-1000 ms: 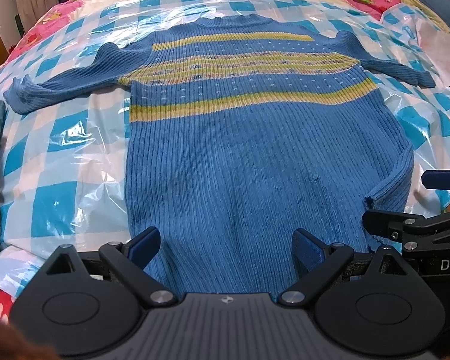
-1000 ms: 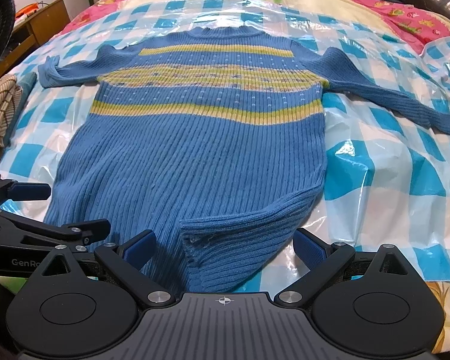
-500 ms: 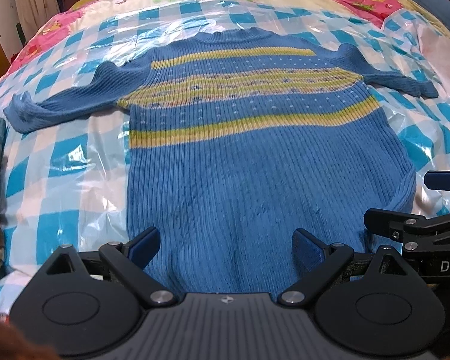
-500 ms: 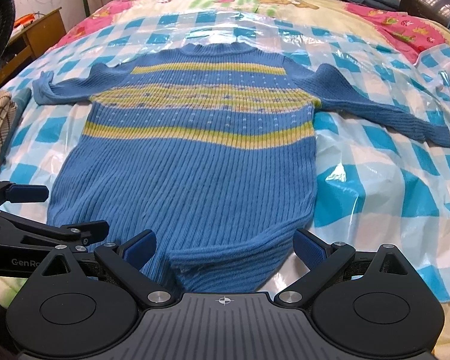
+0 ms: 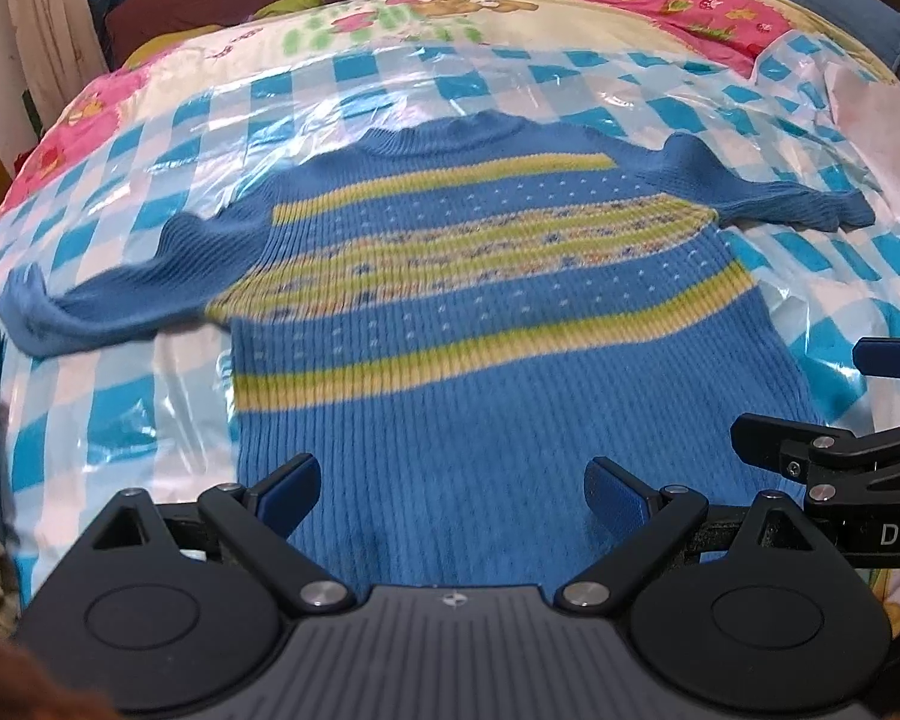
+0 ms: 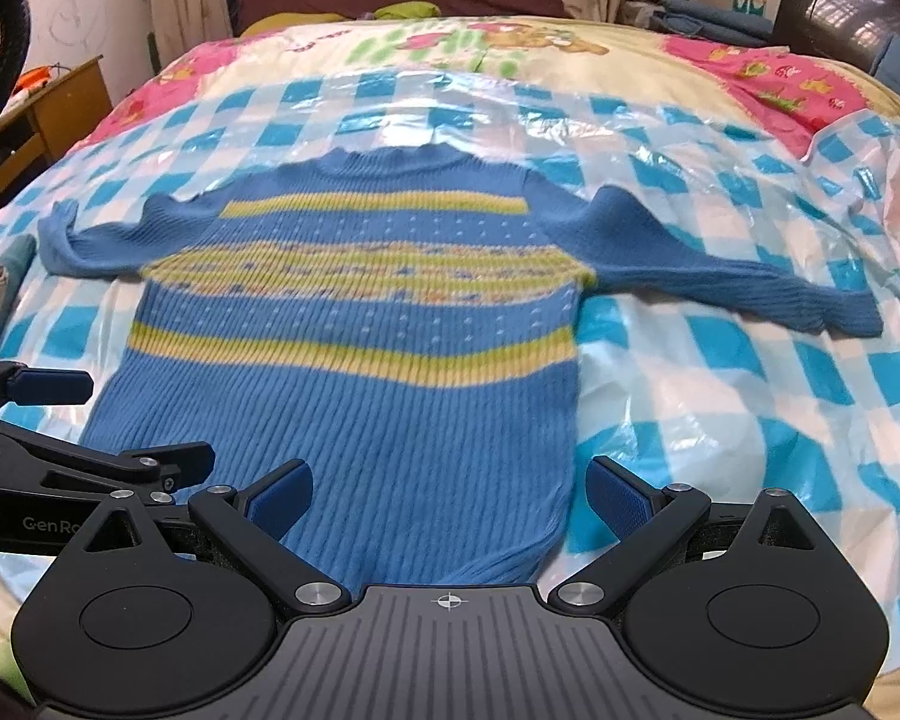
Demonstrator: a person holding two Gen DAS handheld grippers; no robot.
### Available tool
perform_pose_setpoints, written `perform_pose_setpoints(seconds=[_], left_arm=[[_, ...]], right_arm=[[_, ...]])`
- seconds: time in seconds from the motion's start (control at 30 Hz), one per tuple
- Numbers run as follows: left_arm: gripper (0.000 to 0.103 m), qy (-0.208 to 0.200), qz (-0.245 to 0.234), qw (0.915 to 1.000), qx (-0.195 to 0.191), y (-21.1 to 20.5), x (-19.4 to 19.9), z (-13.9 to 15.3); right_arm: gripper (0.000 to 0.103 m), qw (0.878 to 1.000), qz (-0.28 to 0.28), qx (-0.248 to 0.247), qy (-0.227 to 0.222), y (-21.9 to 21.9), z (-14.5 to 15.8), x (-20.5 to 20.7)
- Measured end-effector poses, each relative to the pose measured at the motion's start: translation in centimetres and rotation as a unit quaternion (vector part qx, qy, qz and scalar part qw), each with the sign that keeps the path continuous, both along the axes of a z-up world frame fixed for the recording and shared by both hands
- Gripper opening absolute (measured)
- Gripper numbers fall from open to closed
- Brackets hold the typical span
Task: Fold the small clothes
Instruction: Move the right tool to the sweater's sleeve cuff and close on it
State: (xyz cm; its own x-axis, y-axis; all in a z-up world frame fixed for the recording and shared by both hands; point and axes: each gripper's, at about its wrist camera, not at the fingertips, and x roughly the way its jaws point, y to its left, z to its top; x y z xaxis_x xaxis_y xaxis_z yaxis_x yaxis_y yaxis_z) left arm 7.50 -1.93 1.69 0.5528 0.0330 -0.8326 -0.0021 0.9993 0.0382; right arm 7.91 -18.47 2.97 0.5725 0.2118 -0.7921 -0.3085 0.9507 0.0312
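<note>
Lying flat on the checked plastic sheet (image 6: 720,372) over the bed, hem toward the near edge — blue ribbed sweater (image 6: 354,372), soft, stretchy, light. Left gripper (image 5: 450,486) and right gripper (image 6: 450,489) both spread apart, empty. Best pinched at hem corners — likely to sag.

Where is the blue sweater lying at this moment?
The blue sweater lies flat on the checked plastic sheet on the bed, sleeves spread, hem nearest both open grippers.
</note>
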Motion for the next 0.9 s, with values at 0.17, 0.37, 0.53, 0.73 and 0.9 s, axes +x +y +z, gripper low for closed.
perform_pose_setpoints(seconds=[0.17, 0.37, 0.53, 0.73, 0.9], left_arm=[[0.098, -0.002, -0.006, 1.0000, 0.008, -1.0, 1.4, 0.3], [0.098, 0.000, -0.017, 0.9997, 0.015, -2.4, 3.2, 0.4], [0.098, 0.004, -0.025, 0.9994, 0.023, -3.7, 4.5, 0.4], [0.098, 0.003, -0.036, 0.9989, 0.028, -5.3, 6.2, 0.4], [0.099, -0.005, -0.053, 0.9982, 0.028, -7.2, 8.1, 0.7]], right_arm=[[0.099, 1.000, -0.005, 0.001, -0.006, -0.9, 0.1, 1.2], [0.099, 1.000, -0.019, 0.008, -0.009, -2.3, 0.0, 2.5], [0.099, 1.000, -0.028, 0.011, -0.009, -3.4, -0.2, 3.4], [0.099, 0.999, -0.042, 0.018, -0.014, -5.1, -0.4, 4.6], [0.098, 0.997, -0.068, 0.023, -0.025, -7.3, -0.4, 6.1]])
